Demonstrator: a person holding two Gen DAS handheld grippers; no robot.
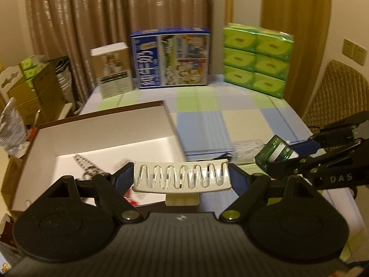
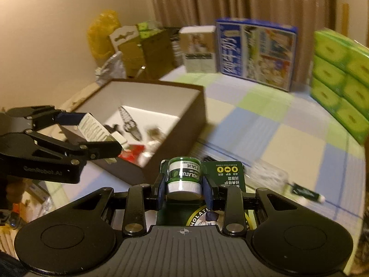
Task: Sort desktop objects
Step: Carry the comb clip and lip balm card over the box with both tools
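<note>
Hair claw (image 1: 182, 177) and salve jar (image 2: 183, 177) gripped, checked tablecloth (image 1: 230, 117), curtains (image 1: 115, 23)

Right gripper (image 1: 274, 161) body, seen from left wrist view: white letters "DAS", rest cut off.
Left gripper (image 2: 101, 136) body, seen from right wrist view: faint "GenRobot.AI".
Green salve jar (image 2: 183, 177) clamped between right gripper pads: label upside down, "HOLATU…" partial, "SALVE" readable.
Green card (image 2: 227, 173) just behind jar: partial "HOLAT…" on round emblem; Chinese lines too small.
Blue carton (image 1: 170, 60) far ahead: large Chinese characters, sideways, blurred.
</note>
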